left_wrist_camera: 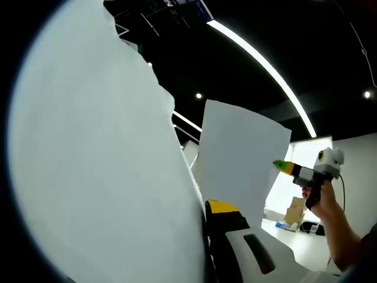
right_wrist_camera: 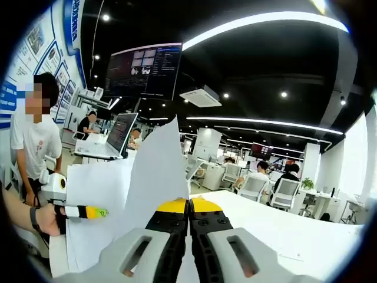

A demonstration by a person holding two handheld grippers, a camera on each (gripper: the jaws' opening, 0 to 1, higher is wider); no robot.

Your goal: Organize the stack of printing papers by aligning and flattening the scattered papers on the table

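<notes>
Big dark monitor [right_wrist_camera: 144, 71] hung overhead w/ text on screen, ceiling AC unit [right_wrist_camera: 201, 96] beside it. Long LED strip [right_wrist_camera: 259, 20] across black ceiling. Posters [right_wrist_camera: 44, 44] on wall. Seated people at desks w/ office chairs [right_wrist_camera: 253, 187]. Cardboard boxes [left_wrist_camera: 296, 211] on white surface.

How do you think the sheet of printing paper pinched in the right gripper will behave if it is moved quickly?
The sheet of printing paper is likely floppy: it rises curved above the right gripper, whose jaws are closed on it. It looks thin and light, so quick motion would probably make it flutter. A one-point pinch may let it droop or crease.
</notes>
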